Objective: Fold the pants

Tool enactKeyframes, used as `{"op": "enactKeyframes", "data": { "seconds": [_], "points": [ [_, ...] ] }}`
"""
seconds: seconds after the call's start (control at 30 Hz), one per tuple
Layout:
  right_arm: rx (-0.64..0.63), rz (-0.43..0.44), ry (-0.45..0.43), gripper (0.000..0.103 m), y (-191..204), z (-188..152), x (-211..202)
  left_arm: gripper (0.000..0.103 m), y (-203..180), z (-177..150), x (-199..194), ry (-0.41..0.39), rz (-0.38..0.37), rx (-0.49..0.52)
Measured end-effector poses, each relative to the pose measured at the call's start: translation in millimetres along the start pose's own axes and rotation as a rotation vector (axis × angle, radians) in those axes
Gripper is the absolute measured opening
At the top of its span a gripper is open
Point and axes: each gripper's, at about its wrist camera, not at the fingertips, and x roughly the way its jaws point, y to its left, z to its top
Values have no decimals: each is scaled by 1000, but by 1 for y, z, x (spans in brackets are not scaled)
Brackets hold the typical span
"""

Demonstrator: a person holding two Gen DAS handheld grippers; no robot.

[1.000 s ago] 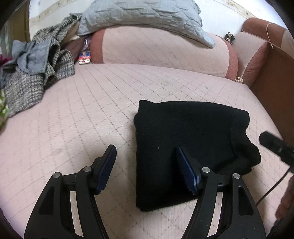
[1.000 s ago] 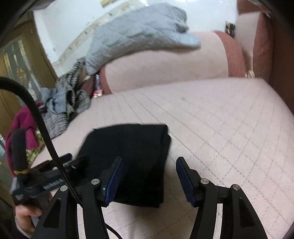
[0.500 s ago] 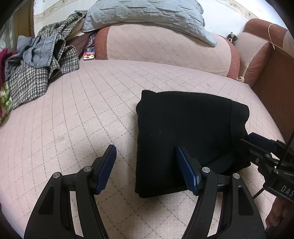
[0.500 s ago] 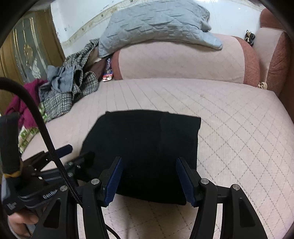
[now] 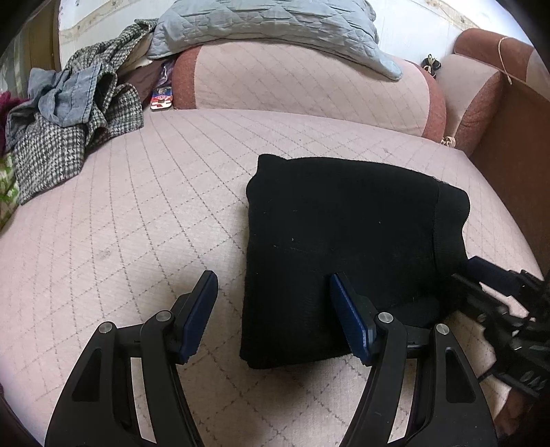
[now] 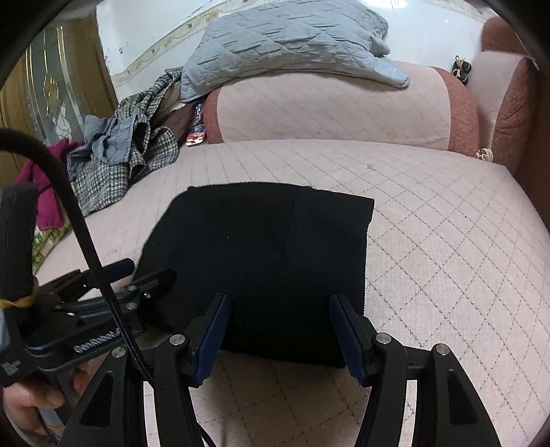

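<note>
The black pants [image 5: 343, 240] lie folded into a thick rectangle on the pink quilted sofa seat [image 5: 137, 223]. My left gripper [image 5: 275, 309] is open and hovers low over their near left corner, one finger over the seat and the other over the cloth. In the right wrist view the pants [image 6: 261, 247] fill the middle. My right gripper [image 6: 280, 309] is open above their near edge, with nothing pinched. Each view shows the other gripper too: the right gripper [image 5: 498, 299] by the pants' right side, the left gripper [image 6: 120, 285] by their left side.
A heap of tweed and denim clothes [image 5: 68, 120] lies at the far left of the seat. A grey quilted pillow [image 5: 268, 24] rests on the pink bolster [image 5: 302, 86] behind. A brown sofa arm [image 5: 515, 154] bounds the right. A hand [image 6: 31, 402] holds the left gripper.
The right gripper has swung left and sunk a little, so the pants now sit between its fingers. It has come further into the left wrist view. The pants lie unchanged.
</note>
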Motion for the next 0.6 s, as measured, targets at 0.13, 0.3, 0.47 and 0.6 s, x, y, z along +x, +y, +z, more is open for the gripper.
{"op": "enactKeyframes", "data": {
  "seconds": [0.13, 0.3, 0.47, 0.6],
  "points": [
    [38, 32, -20, 58, -3, 0, -16, 69, -7, -1, -9, -8, 14, 31],
    [13, 31, -32, 58, 2, -2, -34, 69, -11, -4, -25, -24, 6, 38],
    [18, 46, -48, 58, 2, -4, -49, 69, -11, -8, -40, -33, 2, 35],
    [19, 44, -61, 58, 5, -8, -58, 69, -11, -14, -53, -44, 4, 26]
  ]
}}
